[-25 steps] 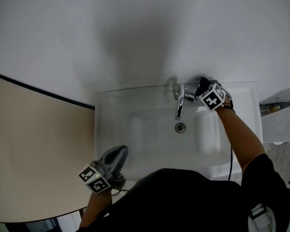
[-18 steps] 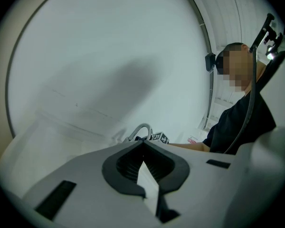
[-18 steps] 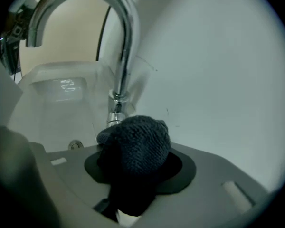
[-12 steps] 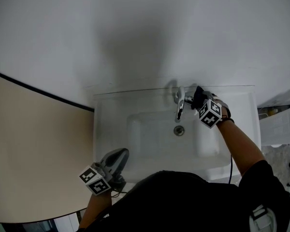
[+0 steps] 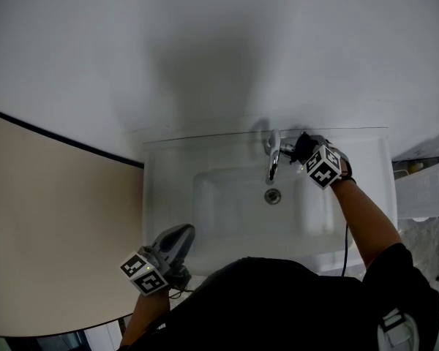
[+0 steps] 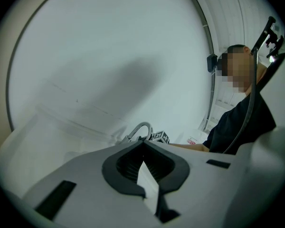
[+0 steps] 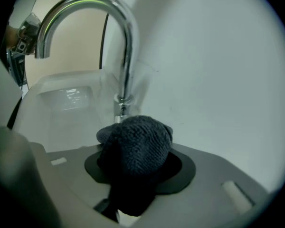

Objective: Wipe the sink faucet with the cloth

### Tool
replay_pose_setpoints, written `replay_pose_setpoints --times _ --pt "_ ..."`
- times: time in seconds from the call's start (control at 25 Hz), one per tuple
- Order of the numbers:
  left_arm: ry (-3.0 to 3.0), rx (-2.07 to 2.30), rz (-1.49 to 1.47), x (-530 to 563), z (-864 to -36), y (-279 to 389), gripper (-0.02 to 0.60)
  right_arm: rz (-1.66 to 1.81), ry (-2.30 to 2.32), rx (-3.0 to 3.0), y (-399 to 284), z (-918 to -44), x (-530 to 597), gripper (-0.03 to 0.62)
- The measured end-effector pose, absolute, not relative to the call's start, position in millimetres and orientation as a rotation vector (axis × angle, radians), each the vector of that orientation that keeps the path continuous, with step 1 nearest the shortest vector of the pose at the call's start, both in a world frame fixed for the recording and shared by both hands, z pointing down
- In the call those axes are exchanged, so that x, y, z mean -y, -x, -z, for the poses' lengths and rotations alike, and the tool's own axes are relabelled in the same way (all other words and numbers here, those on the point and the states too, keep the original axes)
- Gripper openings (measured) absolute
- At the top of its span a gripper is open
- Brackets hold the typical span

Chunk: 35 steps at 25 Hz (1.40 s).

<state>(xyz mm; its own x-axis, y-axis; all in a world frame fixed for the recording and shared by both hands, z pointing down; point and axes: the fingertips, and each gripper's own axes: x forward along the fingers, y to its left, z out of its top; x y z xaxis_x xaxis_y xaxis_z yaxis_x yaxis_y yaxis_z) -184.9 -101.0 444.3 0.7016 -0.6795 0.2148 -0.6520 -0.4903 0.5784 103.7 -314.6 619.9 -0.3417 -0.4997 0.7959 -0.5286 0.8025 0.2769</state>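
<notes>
Quick status from us: right gripper (image 5: pixel 298 149) is clamped on the dark cloth (image 7: pixel 135 144), which is wadded into a ball sticking out past the jaw tips. It's parked low at the back of the sink (image 5: pixel 161 196), just beside the base of the faucet (image 5: pixel 273 156). Can't tell tbh if the cloth is actually touching the chrome or just sitting in front of it. Left gripper (image 5: pixel 179 234) is shut w/ nothing in it, hanging at the sink's front left edge, well away from the action.

What we think could go wrong:
- Cloth is bunched, not spread, so it prob only hits a small patch per pass. Easy to miss the back of the stem and the top of the arch.
- Dragging hard around the stem could tug the wad out of the jaws.
- If the angle's off, hard jaw plastic meets the chrome instead of cloth, so scrapes or knocks.
</notes>
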Motion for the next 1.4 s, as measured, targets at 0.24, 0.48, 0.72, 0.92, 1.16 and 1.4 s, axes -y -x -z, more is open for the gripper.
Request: replay_pose_setpoints --times 0.24,0.48,0.72,0.92,1.16,1.4 --pt "-2.264 0.999 0.065 97.4 -446.7 185.6 0.000 0.032 -0.671 1.953 -93.7 -630.9 304.6 0.163" --pt "-2.264 1.002 0.074 97.2 -446.6 185.7 0.000 0.006 -0.536 1.972 -81.4 -652.5 268.2 0.164" --pt "-2.232 1.043 0.115 93.8 -453.6 203.5 0.000 0.136 -0.765 2.037 -83.3 -552.6 340.4 0.164" --pt "-2.240 1.033 0.110 90.4 -455.2 201.5 0.000 0.079 -0.584 1.839 -84.0 -583.9 354.2 0.164" --pt "-2.209 1.072 0.131 86.1 -464.9 219.2 0.000 -0.161 -0.521 1.770 -106.3 -607.3 331.3 0.164" --pt "-2.223 1.048 0.139 87.6 -467.1 213.6 0.000 -0.154 -0.410 1.753 -75.7 -626.3 317.3 0.164"
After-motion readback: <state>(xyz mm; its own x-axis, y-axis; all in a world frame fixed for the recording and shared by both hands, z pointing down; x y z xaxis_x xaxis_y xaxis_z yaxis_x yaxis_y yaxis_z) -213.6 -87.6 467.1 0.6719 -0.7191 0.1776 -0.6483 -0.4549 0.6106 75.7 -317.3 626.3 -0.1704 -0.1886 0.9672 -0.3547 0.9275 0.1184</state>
